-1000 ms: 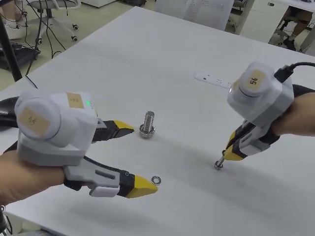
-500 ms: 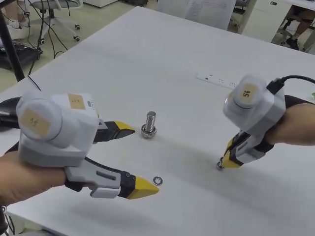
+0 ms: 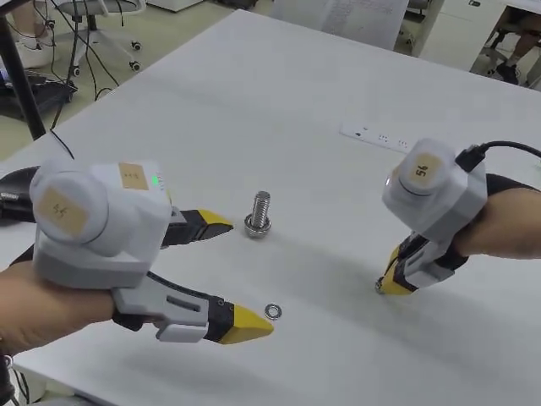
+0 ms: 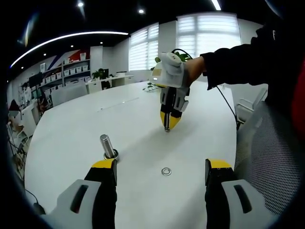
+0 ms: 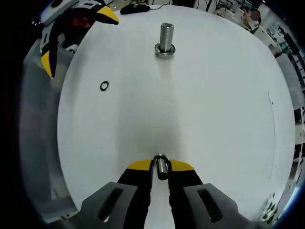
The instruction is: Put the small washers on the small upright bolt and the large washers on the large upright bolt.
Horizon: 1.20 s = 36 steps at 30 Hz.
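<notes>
Steel and flat, the small ring washer lies on the white table just ahead, between the left gripper's wide-apart yellow tips; the right gripper is clamped on the small upright steel bolt; best to lower the left tips flat and pinch the rim gently, clear of the large threaded steel bolt.

The large upright threaded steel bolt stands near the middle of the white table. A small loose silver ring washer lies flat on the table, nearer and slightly right of that bolt, apart from it. It sits just beside the near fingertip of the left gripper, whose spread jaws reach in from the left. Well to the right, the small upright steel bolt stands clamped between the jaws of the right gripper. A flat white power strip lies at the far right.
</notes>
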Motion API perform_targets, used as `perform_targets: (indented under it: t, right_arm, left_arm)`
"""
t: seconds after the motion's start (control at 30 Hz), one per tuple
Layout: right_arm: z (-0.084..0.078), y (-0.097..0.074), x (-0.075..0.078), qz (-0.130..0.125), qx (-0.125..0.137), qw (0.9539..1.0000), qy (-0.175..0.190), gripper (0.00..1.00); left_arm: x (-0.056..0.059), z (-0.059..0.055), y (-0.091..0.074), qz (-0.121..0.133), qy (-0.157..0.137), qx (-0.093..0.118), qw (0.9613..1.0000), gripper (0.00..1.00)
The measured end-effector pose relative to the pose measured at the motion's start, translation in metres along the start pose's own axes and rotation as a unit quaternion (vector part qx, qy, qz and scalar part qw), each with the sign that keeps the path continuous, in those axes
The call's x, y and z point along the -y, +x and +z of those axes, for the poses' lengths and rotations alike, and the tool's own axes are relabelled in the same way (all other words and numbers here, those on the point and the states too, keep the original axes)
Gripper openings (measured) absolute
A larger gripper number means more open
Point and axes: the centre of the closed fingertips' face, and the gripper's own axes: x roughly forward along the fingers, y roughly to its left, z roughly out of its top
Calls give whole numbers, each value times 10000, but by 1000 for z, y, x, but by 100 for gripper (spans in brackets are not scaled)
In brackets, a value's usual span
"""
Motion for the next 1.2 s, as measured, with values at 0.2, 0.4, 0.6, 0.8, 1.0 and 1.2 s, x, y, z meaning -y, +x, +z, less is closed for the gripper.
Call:
perform_targets:
  t: [0.2, 0.4, 0.6, 0.8, 1.0, 1.2]
  right_arm:
    - [1, 0, 0, -7, 16, 10000, 3, 14]
    - [1, 1, 0, -14, 33, 10000, -23, 15]
    - [-1, -4, 4, -77, 54, 10000, -24, 18]
    - [1, -11, 4, -119, 143, 9998, -30, 21]
    - [4, -19, 1, -180, 205, 9996, -97, 22]
    - [12, -29, -2, -262, 266, 9991, -200, 23]
  left_arm:
    - [1, 0, 0, -3, 0, -3, 10000, 75]
    - [0, 0, 0, 5, -3, 7, 10000, 75]
    - [1, 1, 1, 5, -2, 14, 10000, 75]
    - [1, 1, 2, -5, 11, 10, 10000, 75]
    - [1, 2, 1, 4, 24, 22, 10000, 75]
    - [2, 3, 0, 1, 36, 42, 10000, 75]
